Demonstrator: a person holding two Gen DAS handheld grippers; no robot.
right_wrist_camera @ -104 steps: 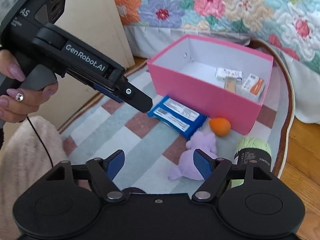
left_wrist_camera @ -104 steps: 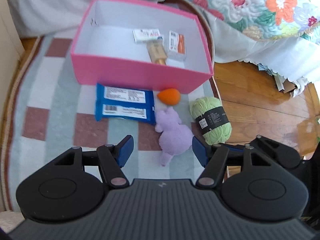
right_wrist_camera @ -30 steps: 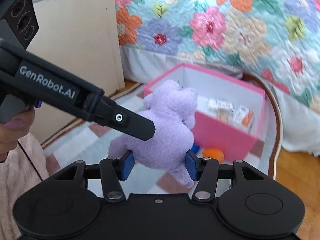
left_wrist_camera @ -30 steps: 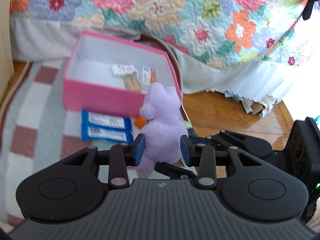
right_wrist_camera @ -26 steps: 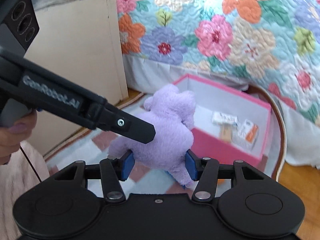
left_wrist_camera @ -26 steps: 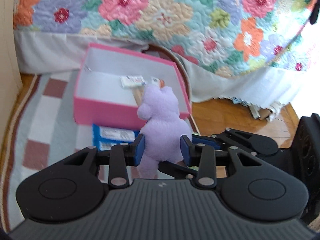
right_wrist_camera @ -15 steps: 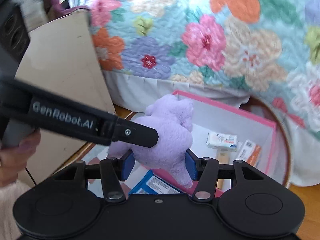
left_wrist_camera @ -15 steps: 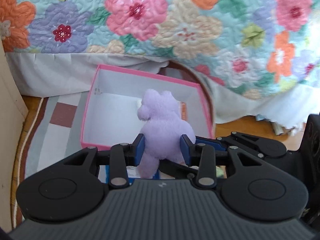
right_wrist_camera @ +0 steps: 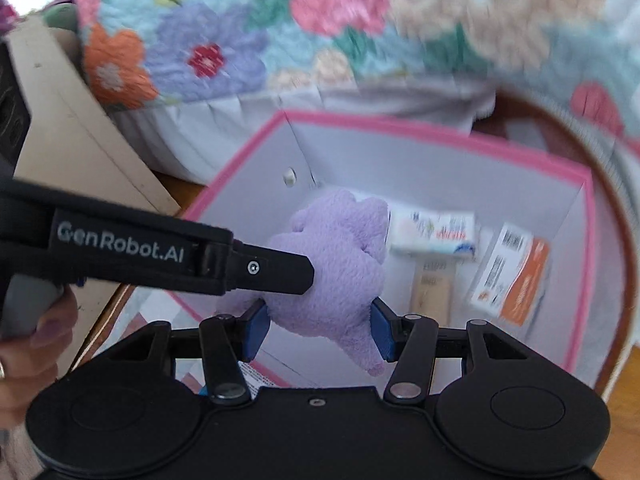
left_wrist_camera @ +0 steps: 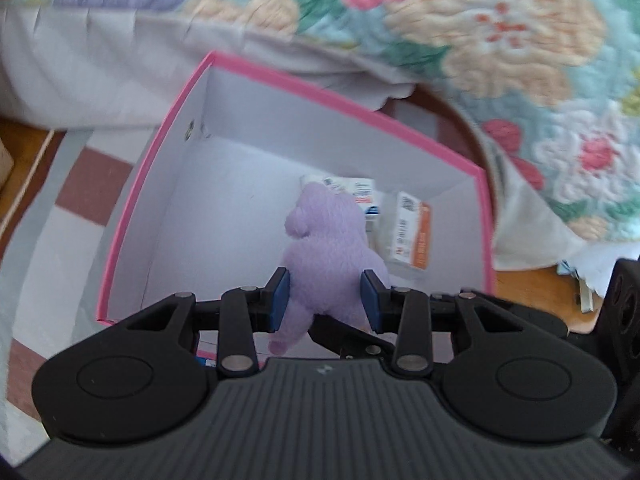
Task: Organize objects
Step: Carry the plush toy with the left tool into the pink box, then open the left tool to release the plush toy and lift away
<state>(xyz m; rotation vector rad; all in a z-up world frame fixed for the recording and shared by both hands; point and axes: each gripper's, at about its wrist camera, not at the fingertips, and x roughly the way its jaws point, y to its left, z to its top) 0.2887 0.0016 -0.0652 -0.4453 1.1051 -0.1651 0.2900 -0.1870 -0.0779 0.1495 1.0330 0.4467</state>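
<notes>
Floral quilt (left_wrist_camera: 500, 36) behind the pink box (left_wrist_camera: 132, 216), small cartons (right_wrist_camera: 510, 276) at its far right, purple plush (left_wrist_camera: 332, 256) hanging over the box, my left gripper (left_wrist_camera: 325, 300) and right gripper (right_wrist_camera: 316, 330) both clamped on it

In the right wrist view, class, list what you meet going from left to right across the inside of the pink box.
Purple plush toy → white packet with blue print → tan bottle → white and orange carton.
</notes>
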